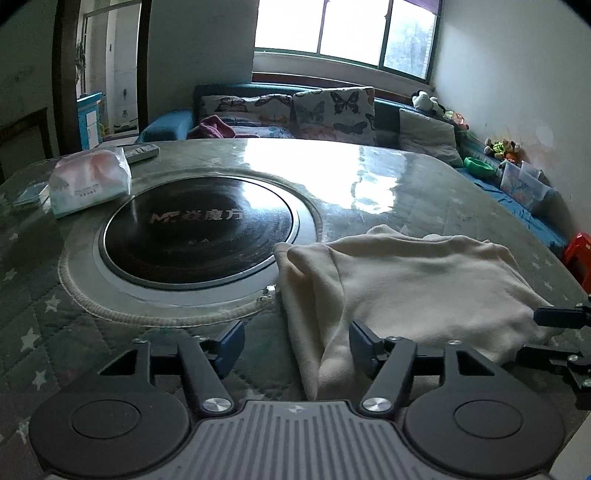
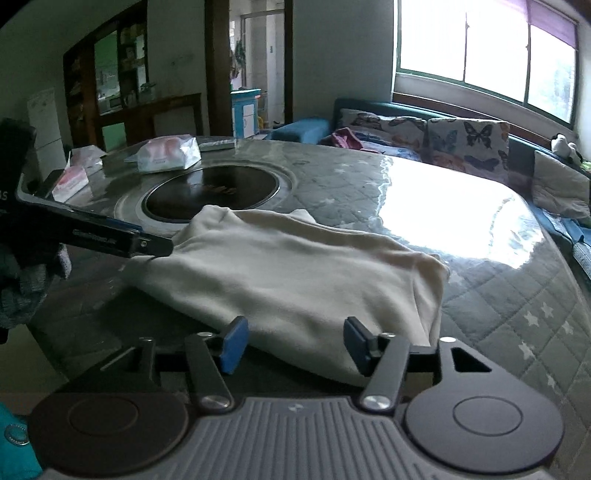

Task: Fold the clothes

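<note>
Cream garment is lying in a rumpled, partly folded heap on the near part of the worktop, which has a quilted green star-print cover under a shiny clear sheet.

Going left to right in the left wrist view: a white tissue pack sits far left with a remote just behind it, then the round black cooktop set into the middle of the worktop. The garment's left edge touches the cooktop's pale rim. The left gripper is wide open and holding nothing, with a fold of the cream fabric running down between its blue pads.

The right gripper is also spread wide and empty. In its own view, the garment's near edge lies between and just past the fingertips. I can't tell if the pads are actually touching the cloth.

A sofa with butterfly cushions sits behind the worktop under the window.
</note>
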Available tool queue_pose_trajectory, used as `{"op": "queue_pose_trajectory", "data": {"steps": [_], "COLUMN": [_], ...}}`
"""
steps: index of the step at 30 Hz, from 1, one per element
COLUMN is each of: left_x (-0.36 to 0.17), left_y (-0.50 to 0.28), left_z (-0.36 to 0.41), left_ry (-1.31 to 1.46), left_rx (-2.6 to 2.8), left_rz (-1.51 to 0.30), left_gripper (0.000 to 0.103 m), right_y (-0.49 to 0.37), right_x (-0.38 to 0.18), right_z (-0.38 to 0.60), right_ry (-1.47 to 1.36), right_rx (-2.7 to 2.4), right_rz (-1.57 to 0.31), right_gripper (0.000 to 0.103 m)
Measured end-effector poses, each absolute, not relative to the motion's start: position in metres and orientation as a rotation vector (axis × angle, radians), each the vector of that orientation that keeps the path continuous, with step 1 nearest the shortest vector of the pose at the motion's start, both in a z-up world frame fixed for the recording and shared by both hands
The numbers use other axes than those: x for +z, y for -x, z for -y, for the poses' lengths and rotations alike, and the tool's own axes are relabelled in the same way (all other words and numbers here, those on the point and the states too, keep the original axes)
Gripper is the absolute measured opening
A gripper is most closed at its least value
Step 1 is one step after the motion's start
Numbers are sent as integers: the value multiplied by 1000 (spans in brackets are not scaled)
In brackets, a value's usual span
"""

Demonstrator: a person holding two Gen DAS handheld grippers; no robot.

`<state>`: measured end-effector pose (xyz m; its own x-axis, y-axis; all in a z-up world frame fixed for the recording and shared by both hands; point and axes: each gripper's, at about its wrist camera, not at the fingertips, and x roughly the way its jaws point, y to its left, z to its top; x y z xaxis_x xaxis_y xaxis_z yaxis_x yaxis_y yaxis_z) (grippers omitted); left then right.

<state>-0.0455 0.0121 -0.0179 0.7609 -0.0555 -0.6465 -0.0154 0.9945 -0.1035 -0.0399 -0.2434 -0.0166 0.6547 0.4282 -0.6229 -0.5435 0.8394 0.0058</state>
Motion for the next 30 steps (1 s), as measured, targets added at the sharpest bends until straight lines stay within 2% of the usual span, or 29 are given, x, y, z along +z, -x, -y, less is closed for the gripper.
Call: {"op": "queue_pose_trajectory", "data": {"steps": [11,18,21,30], "left_x": [-16,-16,-17,-19], "left_y": [48,42,40,29], "left_z": [-16,-15,-17,-22], "left_ry": [128,130,129,128], "left_rx": [-4,3,9,33], "left_rz": [-701,-710,-714,-730], "left_gripper": [69,69,69,69], "right_y": [34,-6,-21,-60], "right_x": [-19,-20,-32,-20], "right_z": [274,270,277,269], "right_ry": [126,45,10,32], "right_rx": [484,523,487,489], "right_rz": [-681,-679,-734,-692], "right_gripper": [64,64,61,62]}}
